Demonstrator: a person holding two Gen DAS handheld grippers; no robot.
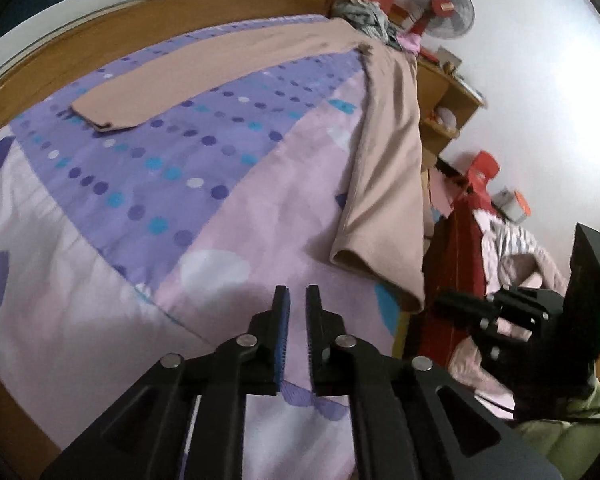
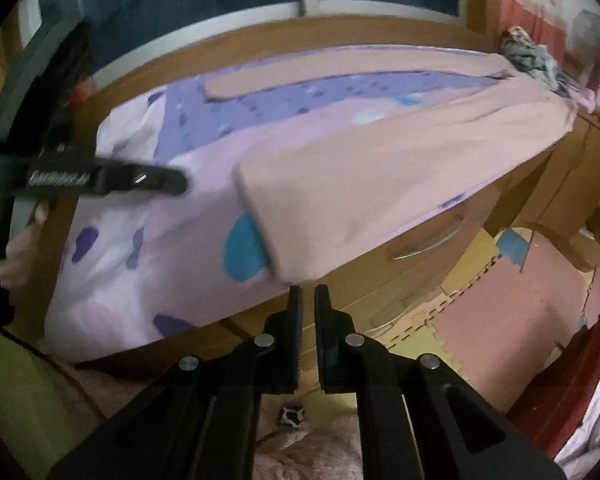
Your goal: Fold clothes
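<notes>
Neither tool had anything in it: the left tool [image 1: 297, 300] hovered over the bed [image 1: 100, 264] with its jaws a narrow slit apart, and the right tool [image 2: 308, 300] hung just off the bed's near edge, nearly shut. The beige trousers [image 1: 384, 168] lay spread flat, legs splayed in a V, one hem near the near edge, probably smoothed out for folding.
</notes>
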